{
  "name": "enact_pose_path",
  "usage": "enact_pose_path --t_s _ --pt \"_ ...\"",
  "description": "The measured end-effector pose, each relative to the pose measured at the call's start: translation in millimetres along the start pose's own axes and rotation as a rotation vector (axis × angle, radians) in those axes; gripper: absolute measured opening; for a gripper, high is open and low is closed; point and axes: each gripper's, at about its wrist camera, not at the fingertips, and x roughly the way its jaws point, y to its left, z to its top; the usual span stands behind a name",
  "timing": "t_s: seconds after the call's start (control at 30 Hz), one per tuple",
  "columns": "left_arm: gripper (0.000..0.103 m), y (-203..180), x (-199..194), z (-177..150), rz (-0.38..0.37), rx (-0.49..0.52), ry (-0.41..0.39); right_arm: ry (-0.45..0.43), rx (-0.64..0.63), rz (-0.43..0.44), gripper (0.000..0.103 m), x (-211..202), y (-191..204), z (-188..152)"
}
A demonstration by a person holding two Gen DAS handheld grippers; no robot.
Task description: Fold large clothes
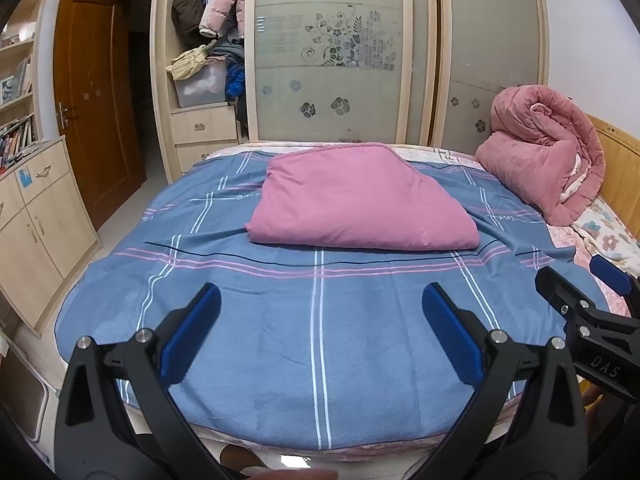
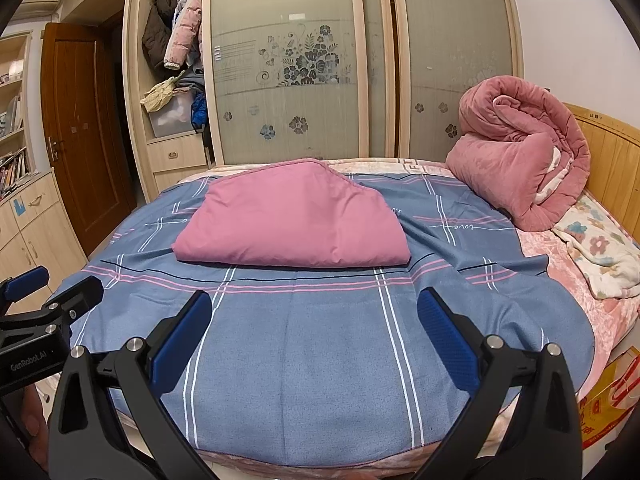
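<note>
A pink cloth (image 1: 360, 196) lies folded into a thick flat bundle on the middle of the bed, on a blue striped sheet (image 1: 320, 320). It also shows in the right wrist view (image 2: 292, 220), on the same sheet (image 2: 304, 352). My left gripper (image 1: 320, 292) is open and empty, held over the bed's near edge, well short of the pink cloth. My right gripper (image 2: 314, 300) is open and empty beside it, at the same near edge. Each gripper shows at the edge of the other's view: the right gripper (image 1: 576, 280) and the left gripper (image 2: 56, 284).
A rolled pink quilt (image 1: 548, 152) sits at the bed's far right by the wooden headboard (image 1: 624, 168), with a floral blanket (image 2: 600, 256) below it. A wardrobe with frosted sliding doors (image 1: 332, 48) stands behind the bed. A wooden door (image 1: 92, 100) and cabinets (image 1: 36, 216) stand left.
</note>
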Motion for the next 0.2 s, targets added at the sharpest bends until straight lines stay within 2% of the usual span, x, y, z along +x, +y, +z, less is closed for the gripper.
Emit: enact_pose_path --t_s 0.2 --pt "0.101 -1.0 2.0 -2.3 -0.006 0.011 0.004 0.002 0.001 0.001 0.102 0.3 0.0 0.0"
